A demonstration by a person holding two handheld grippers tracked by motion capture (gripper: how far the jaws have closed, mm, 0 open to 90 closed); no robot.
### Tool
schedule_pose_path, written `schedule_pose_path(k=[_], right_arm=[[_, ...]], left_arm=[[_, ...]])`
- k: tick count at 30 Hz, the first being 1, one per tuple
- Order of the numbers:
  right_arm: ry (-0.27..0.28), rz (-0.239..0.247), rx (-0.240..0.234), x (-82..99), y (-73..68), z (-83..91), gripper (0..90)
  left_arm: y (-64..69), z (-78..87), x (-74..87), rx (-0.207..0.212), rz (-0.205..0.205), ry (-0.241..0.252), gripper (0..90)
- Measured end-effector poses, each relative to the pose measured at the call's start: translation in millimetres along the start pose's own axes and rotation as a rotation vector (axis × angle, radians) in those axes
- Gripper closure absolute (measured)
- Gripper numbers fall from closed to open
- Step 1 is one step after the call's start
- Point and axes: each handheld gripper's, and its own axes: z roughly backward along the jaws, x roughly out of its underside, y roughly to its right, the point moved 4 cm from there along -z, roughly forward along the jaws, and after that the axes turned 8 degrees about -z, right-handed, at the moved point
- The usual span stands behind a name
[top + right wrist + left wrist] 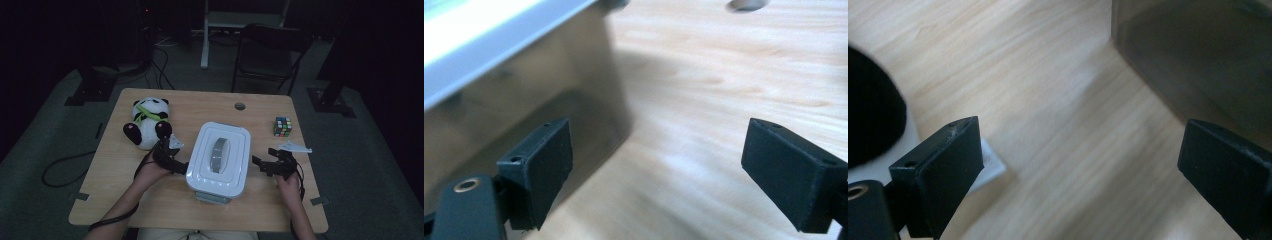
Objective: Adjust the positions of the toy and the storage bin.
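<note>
A white lidded box [219, 157] with a grey handle on top stands in the middle of the wooden table [150, 200]. My left gripper [179, 165] sits just left of the box, low over the table. In the left gripper view this gripper [1080, 145] is open, bare wood lies between its jaws, and the box's dark wall [1198, 60] rises at the upper right. My right gripper [260, 166] is close to the box's right side. In the right gripper view it [659, 140] stands open over bare wood, with the box [524, 75] beside its left jaw.
A panda plush [147, 120] sits at the back left, close behind my left hand; its black fur [868, 125] fills the left edge of the left gripper view. A colour cube [282, 126] stands at the back right. A cable hole [240, 106] is near the far edge.
</note>
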Motion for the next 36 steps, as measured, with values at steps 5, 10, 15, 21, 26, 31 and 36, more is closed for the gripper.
schedule_pose_path(k=[5, 10, 15, 21, 26, 31, 36], right_arm=[[0.044, -0.051, 0.082, -9.8, 17.0, 3.3, 11.8], [0.057, -0.018, 0.2, -20.5, 33.1, 1.4, 11.4], [0.1, -0.05, 0.257, -34.3, 49.9, -0.8, 11.2], [0.145, -0.079, 0.334, -50.7, 70.3, -7.6, 11.2], [0.164, -0.125, 0.388, -58.5, 88.2, -15.1, 11.2], [0.133, -0.146, 0.422, -64.9, 101.9, -24.9, 11.2], [0.109, -0.177, 0.441, -69.7, 114.7, -35.6, 11.2]], left_arm=[[0.1, 8.4, 13.5, 0.005, 0.009, 0.018, 4.9], [4.3, 15.9, 29.5, 0.033, 0.009, 0.009, 3.1], [9.0, 24.2, 45.3, 0.054, 0.024, 0.011, 2.2], [11.1, 33.1, 61.4, 0.072, 0.044, 0.032, 1.0], [8.2, 38.3, 74.8, 0.053, 0.063, 0.032, 1.0], [2.0, 41.2, 87.6, 0.025, 0.092, 0.038, 1.0], [-3.3, 44.4, 98.6, 0.007, 0.102, 0.053, 1.1]])
